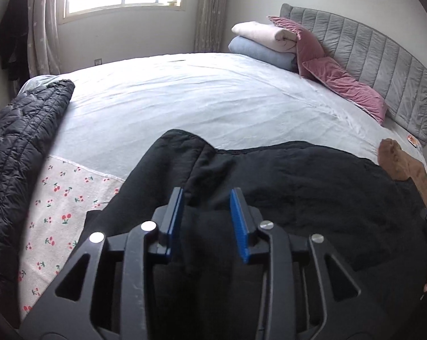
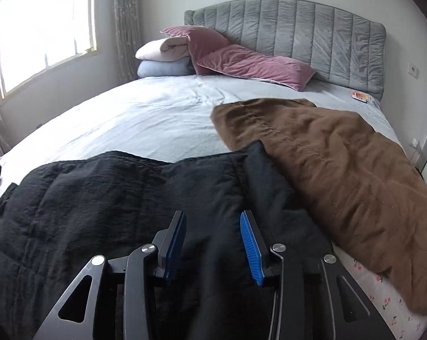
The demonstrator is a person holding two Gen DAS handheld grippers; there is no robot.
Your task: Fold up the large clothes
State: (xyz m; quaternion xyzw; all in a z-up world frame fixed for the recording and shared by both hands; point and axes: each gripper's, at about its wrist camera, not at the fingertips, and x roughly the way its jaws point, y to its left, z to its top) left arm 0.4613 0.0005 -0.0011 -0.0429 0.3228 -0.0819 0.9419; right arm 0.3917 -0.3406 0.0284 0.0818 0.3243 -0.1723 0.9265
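I take the black garment as my landmark. It lies spread on the bed, along the near edge, and its long axis runs across my view, from my left hand to my right hand. So each hand has its own end of the cloth.

My left gripper hangs over the left part of the garment. Its blue fingers stand partly apart, a middle gap, and I see only loose dark cloth below and between them; the pads do not press on anything. A raised fold of the garment, maybe a sleeve or collar, I cannot tell which, lies just beyond these fingers.

My right gripper is over the right part of the same garment, also half apart, and nothing is pinched. Just beyond it the garment's right corner sticks up a little and lies against the brown blanket, which covers the bed to the right of the garment. A quilted dark jacket lies on the left of the garment, well apart from my fingers.

In my judgement the fold is not yet made: the cloth is flat. The next move depends on this: both far corners lie forward of the fingers, each near its own hand, so I would reach forward with both together, and the right hand must take only black cloth, not brown.
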